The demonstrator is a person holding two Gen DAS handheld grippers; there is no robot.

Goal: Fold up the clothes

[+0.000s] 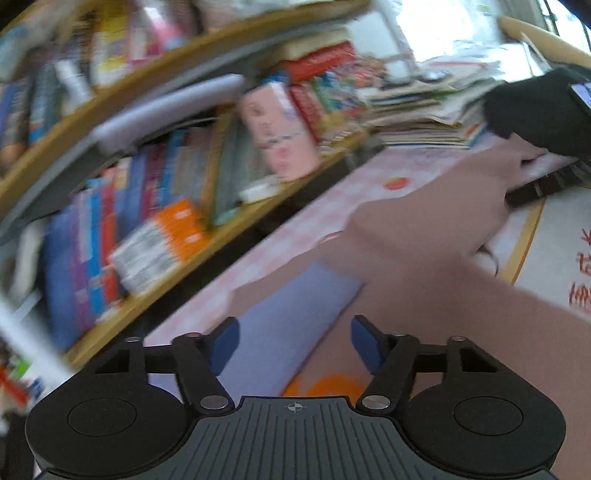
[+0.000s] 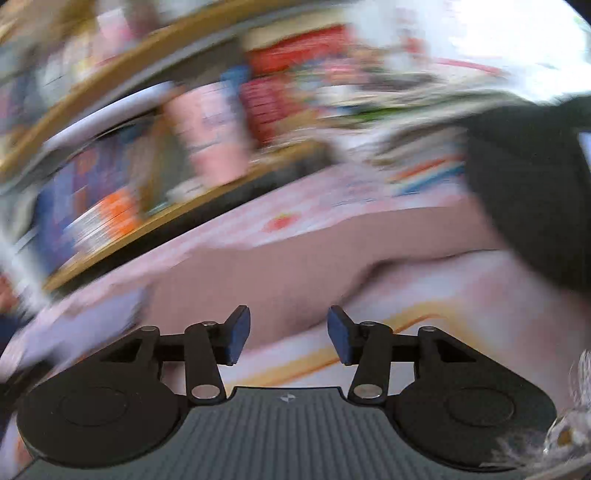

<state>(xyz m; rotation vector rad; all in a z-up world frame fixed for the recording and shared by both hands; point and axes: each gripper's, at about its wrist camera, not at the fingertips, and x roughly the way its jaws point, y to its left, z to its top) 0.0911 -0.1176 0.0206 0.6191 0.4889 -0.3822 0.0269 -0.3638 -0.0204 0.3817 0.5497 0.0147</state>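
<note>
While both grippers' fingers [image 1: 226,345] gape empty, the pink garment [image 1: 424,236] lies ahead — untouched.

Ahead and left of the gripper, a curved-looking wooden bookshelf [image 1: 207,48] packed with colourful books [image 1: 92,236] lines the wall. Bright daylight [image 1: 454,26] pours in ahead right, over a pink checked tablecloth [image 1: 258,254].

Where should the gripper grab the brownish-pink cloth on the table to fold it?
Probably the loose edge of the brownish-pink cloth nearest the right gripper, whose jaws stand open with nothing between them. Come in low from the near side, along the table. There the cloth lies flat with a free border curving across the tabletop, so a finger can slip under it. The picture is blurred, so this is a guess.
</note>
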